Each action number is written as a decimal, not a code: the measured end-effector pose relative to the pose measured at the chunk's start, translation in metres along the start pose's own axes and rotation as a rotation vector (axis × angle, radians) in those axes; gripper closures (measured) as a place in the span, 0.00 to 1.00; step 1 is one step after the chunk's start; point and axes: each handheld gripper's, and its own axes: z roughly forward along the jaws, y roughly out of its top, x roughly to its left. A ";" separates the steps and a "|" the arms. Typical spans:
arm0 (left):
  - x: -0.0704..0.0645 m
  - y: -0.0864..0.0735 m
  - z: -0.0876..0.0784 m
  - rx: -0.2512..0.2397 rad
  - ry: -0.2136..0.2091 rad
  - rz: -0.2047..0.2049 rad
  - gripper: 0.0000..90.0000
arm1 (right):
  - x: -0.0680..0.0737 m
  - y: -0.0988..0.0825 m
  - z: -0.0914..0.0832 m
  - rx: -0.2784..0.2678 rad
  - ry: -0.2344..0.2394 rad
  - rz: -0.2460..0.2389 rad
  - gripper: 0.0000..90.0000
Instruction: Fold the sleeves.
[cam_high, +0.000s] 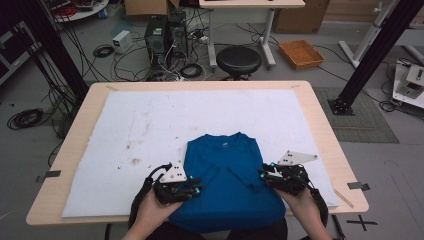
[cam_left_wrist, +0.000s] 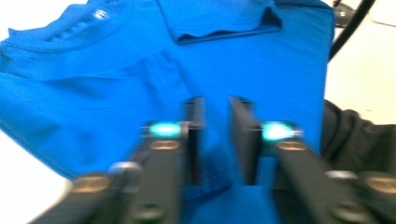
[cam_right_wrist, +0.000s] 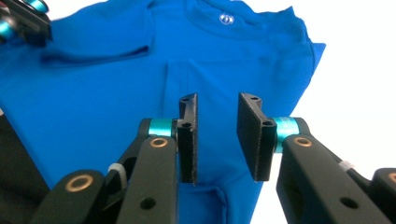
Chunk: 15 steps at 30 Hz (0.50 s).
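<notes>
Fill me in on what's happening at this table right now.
A person is folding a blue T-shirt on a white mat that covers a wooden table, with a handheld gripper in each hand. The shirt lies near the front edge, both sleeves already folded in over its body. The left gripper is at the shirt's left side and the right gripper at its right side. Both have their jaws apart over the fabric, pinching nothing.

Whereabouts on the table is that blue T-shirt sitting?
In the high view the blue T-shirt lies on the white mat at the table's near edge, between the left gripper and the right gripper.
</notes>
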 end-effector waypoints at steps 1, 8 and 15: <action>0.000 0.000 0.000 -0.005 0.017 -0.016 0.65 | 0.000 0.001 0.000 -0.002 -0.002 0.001 0.75; 0.022 0.007 -0.013 -0.072 0.161 -0.098 0.52 | -0.017 0.005 0.001 -0.036 -0.024 0.060 0.66; 0.060 0.017 -0.034 -0.138 0.328 -0.152 0.47 | -0.055 0.021 0.003 -0.108 -0.079 0.126 0.57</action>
